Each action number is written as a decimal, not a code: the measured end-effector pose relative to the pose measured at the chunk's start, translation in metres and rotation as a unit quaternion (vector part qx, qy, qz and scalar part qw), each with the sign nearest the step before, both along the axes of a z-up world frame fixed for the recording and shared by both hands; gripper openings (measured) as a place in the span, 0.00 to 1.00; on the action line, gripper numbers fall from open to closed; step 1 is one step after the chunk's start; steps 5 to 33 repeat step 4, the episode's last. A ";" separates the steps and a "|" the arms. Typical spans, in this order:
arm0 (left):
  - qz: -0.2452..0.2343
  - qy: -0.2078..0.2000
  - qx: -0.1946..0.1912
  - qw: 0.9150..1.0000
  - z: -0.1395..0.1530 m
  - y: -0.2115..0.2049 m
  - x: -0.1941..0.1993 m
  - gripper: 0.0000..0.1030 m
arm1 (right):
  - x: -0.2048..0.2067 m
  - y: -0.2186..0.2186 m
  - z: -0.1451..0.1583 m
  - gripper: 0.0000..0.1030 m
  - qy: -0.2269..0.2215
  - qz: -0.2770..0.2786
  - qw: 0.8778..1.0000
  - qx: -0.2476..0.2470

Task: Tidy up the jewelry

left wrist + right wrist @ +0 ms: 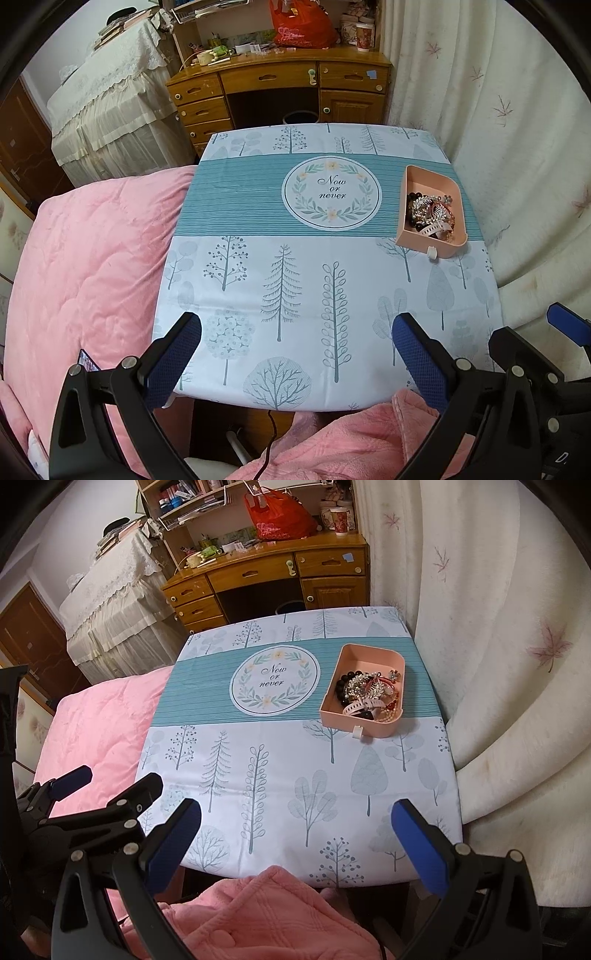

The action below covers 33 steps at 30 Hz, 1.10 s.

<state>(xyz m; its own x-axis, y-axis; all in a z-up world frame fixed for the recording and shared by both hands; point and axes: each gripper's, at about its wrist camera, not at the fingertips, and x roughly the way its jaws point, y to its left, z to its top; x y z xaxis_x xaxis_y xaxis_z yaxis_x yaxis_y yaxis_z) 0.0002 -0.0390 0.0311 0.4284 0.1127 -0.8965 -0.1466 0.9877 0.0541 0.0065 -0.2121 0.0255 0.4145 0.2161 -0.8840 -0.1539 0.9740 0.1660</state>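
We hold the left gripper (295,354) over the near edge of the tabletop (258,295), its jaws wide apart with nothing between them; the right gripper (295,834) hangs just beside it at the same near edge, its jaws likewise spread and holding nothing; in the right wrist view the left gripper shows at the lower left, and in the left wrist view part of the right gripper shows at the lower right. The tabletop wears a cloth printed with pale trees and a teal striped band bearing a round "Now or never" emblem (331,192); on the right end of that band, well apart from both grippers, sits a pink tray (364,653) with a small white tab at its near wall; the jewelry (369,692) lies heaped in the near half of the tray, a tangle in which we can pick out black beads (345,685), a silvery sparkling piece, a pale pink strap (356,705) and a strand of pearl-like beads; the far half of the tray is bare. A pink quilt (92,258) lies to the left of the tabletop; a wooden desk (280,85) with a red bag (303,26) on it stands beyond; a cream curtain (498,664) hangs at the right.
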 end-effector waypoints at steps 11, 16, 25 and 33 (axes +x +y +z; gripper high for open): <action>0.001 0.000 0.000 1.000 0.000 0.000 0.001 0.99 | 0.001 -0.001 -0.001 1.00 0.001 0.000 1.000 0.000; 0.001 0.000 0.000 1.000 0.000 0.000 0.001 0.99 | 0.001 -0.001 -0.001 1.00 0.001 0.000 1.000 0.000; 0.001 0.000 0.000 1.000 0.000 0.000 0.001 0.99 | 0.001 -0.001 -0.001 1.00 0.001 0.000 1.000 0.000; 0.001 0.000 0.000 1.000 0.000 0.000 0.001 0.99 | 0.001 -0.001 -0.001 1.00 0.001 0.000 1.000 0.000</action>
